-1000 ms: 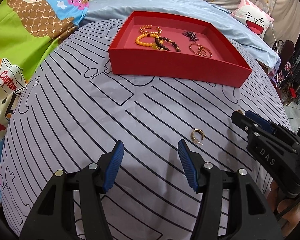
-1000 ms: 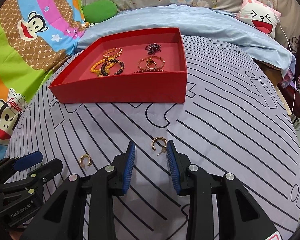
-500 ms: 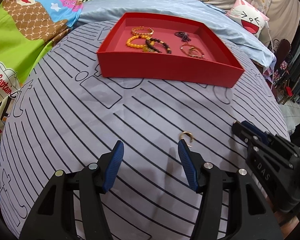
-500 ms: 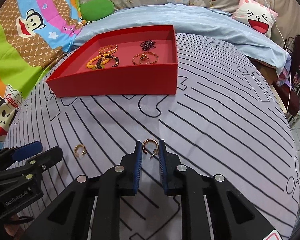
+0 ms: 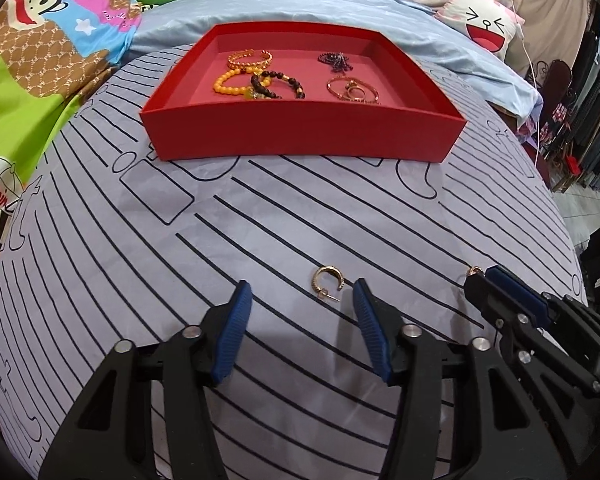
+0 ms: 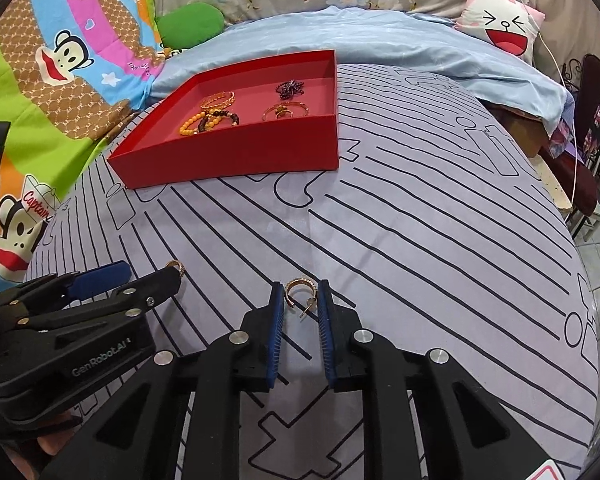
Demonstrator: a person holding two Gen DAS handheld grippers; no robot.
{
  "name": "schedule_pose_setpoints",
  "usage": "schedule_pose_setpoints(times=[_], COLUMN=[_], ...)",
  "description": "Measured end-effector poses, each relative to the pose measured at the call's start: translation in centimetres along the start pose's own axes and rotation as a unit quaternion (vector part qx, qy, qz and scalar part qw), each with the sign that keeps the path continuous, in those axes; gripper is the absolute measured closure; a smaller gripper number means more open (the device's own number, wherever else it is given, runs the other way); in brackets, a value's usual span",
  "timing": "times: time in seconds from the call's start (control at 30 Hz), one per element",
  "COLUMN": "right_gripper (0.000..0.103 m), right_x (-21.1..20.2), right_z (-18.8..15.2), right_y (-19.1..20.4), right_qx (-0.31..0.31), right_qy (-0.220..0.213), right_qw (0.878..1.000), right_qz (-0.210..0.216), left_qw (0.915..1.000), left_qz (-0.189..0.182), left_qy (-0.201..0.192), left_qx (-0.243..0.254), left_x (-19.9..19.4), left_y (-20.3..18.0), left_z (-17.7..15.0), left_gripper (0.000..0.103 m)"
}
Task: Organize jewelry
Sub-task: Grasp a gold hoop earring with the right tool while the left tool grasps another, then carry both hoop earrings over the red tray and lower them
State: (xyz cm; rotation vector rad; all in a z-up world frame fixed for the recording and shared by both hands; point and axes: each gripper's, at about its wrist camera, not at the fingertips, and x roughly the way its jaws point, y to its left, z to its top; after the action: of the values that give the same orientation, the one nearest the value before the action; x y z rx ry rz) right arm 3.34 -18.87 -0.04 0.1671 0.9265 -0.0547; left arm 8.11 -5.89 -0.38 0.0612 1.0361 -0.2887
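Note:
A red tray (image 5: 300, 136) (image 6: 236, 156) at the far side of the striped cloth holds several bracelets and rings. Two gold hoop earrings lie on the cloth. My left gripper (image 5: 300, 300) is open, and one earring (image 5: 327, 280) lies between its fingertips, nearer the right one. In the right wrist view that earring (image 6: 176, 267) peeks out behind the left gripper (image 6: 140, 276). My right gripper (image 6: 300, 296) has narrowed around the other earring (image 6: 300, 292); its pads (image 6: 277, 320) sit close on both sides, with small gaps still showing. Only a tip of this earring (image 5: 475, 270) shows in the left wrist view, beside the right gripper (image 5: 496, 284).
The striped grey cloth (image 5: 260, 220) covers a bed. A light blue blanket (image 6: 380, 40) lies behind the tray. Cartoon bedding (image 6: 40, 80) is on the left, a green cushion (image 6: 190, 24) and a pink face pillow (image 6: 500, 28) at the back. The bed's edge drops off to the right.
My left gripper has shifted right so the earring now lies between its fingertips. My right gripper has moved forward over its earring, with the jaws narrowed from a second ago.

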Motion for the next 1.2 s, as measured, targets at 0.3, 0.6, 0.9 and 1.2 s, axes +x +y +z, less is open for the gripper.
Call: schedule_pose_setpoints(times=[0.3,0.6,0.9,1.2], right_gripper=[0.087,0.087,0.087,0.087], right_x=[0.3,-0.1,-2.0,-3.5], right_z=[0.0,0.1,0.8,3.0], right_y=[0.2,0.5,1.2,2.0], right_qx=[-0.001,-0.004,-0.009,-0.016], right_qy=[0.003,-0.001,-0.021,-0.049], right_qw=[1.0,1.0,0.999,0.998], right_qz=[0.004,0.009,0.024,0.034], left_qw=[0.9999,0.9999,0.9993,0.9976], left_qz=[0.01,-0.009,-0.018,-0.031], left_qy=[-0.008,-0.005,-0.017,-0.047], left_qx=[0.009,-0.005,-0.03,-0.041], left_x=[0.2,-0.4,-2.6,-5.3], left_y=[-0.2,0.5,1.9,2.8], left_z=[0.0,-0.3,0.0,1.4], left_gripper=[0.086,0.087,0.087,0.087])
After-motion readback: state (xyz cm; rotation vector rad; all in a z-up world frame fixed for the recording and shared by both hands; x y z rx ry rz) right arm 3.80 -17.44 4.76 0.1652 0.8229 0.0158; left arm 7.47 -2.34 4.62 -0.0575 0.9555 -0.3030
